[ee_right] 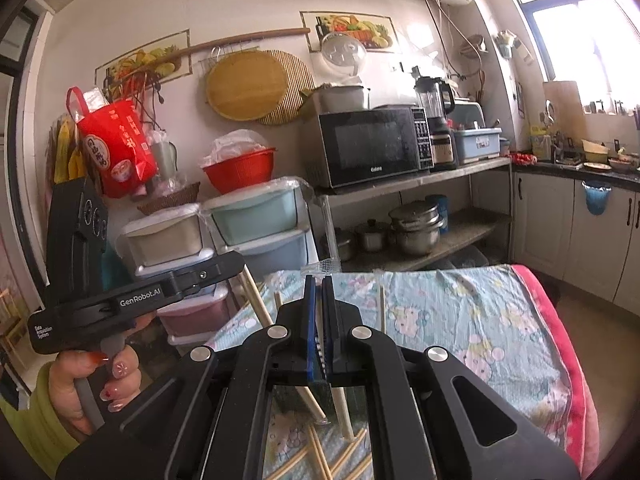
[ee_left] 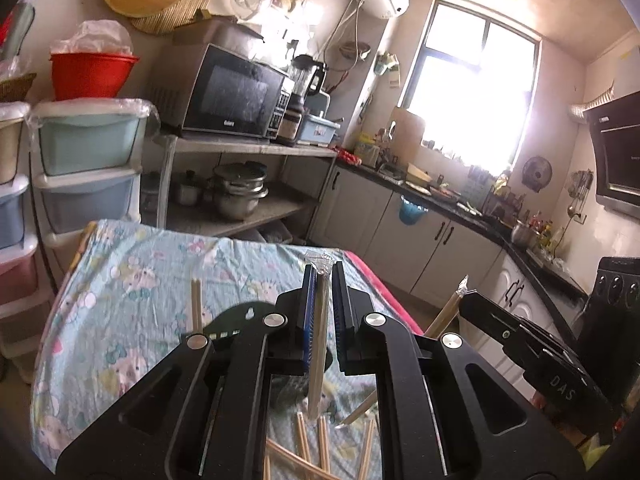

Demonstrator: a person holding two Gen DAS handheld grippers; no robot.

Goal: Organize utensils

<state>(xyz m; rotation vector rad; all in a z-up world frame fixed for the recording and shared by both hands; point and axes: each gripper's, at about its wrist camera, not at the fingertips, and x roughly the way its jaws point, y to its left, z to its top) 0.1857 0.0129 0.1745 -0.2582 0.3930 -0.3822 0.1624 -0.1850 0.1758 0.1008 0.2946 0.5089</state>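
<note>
L wrist: left claw (ee_left: pixel 324 280) pinching wrapped chopstick (ee_left: pixel 320 332) | right claw (ee_right: pixel 319 292) pinching wrapped stick (ee_right: pixel 345 414) | rec: lift level, clear loose chopsticks (ee_left: pixel 324 446) on bench (ee_left: pixel 132 280).

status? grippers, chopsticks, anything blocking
Left gripper shut on wrapped chopsticks. Right gripper shut on another wrapped pair. Loose chopsticks on table. Nothing blocking.

tablecloth (ee_left: pixel 132 280): pale blue, cartoon print | chopsticks (ee_left: pixel 324 446): tan | bowl (ee_right: pixel 240 170): red
</note>
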